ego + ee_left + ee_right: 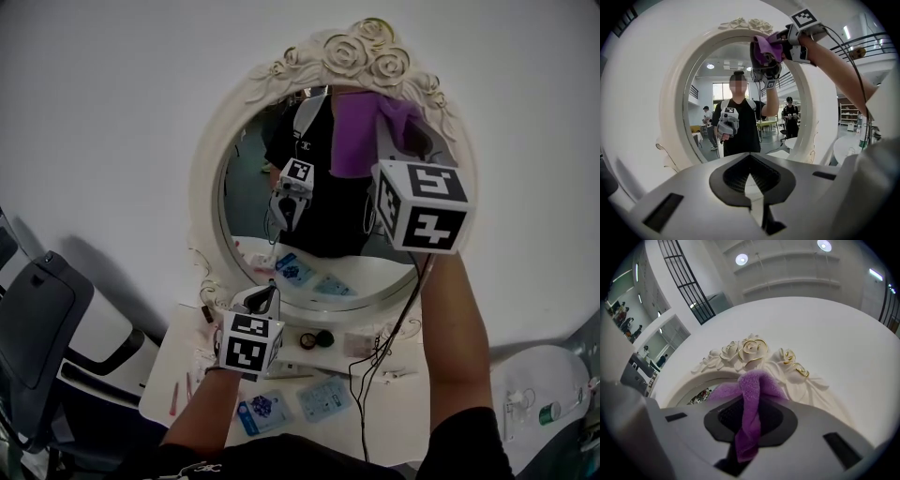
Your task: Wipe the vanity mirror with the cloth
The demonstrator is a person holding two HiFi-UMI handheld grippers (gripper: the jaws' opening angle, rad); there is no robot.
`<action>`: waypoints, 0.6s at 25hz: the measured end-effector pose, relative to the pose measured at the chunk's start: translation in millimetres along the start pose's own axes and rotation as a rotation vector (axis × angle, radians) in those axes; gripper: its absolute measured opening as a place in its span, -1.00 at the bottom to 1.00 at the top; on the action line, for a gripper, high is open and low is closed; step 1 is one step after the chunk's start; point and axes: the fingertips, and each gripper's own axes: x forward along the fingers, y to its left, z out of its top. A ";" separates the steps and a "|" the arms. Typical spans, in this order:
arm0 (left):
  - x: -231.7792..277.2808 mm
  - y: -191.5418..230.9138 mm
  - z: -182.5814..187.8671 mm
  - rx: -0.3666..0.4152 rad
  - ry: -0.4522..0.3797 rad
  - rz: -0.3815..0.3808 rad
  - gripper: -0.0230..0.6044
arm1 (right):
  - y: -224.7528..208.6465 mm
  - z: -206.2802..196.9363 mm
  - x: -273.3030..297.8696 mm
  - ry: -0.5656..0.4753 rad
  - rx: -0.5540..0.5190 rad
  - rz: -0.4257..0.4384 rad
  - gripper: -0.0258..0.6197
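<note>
Where the rose crest (752, 350) tops the vanity mirror (246, 187), right gripper (750, 423) fingers pinch the purple cloth (752, 394) at the glass's upper edge, lower glass open; left gripper (751, 185), fingers pressed together, empty, hangs near the bottom rim.

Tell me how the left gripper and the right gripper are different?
The right gripper pinches the purple cloth; the left gripper is shut on nothing. The right gripper is up at the top of the mirror, the left gripper down near its bottom. Both face the mirror.
</note>
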 end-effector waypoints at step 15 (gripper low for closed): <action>-4.6 3.4 -15.0 -0.026 0.009 -0.003 -0.94 | 11.9 -66.1 -24.8 0.058 0.091 0.013 -0.75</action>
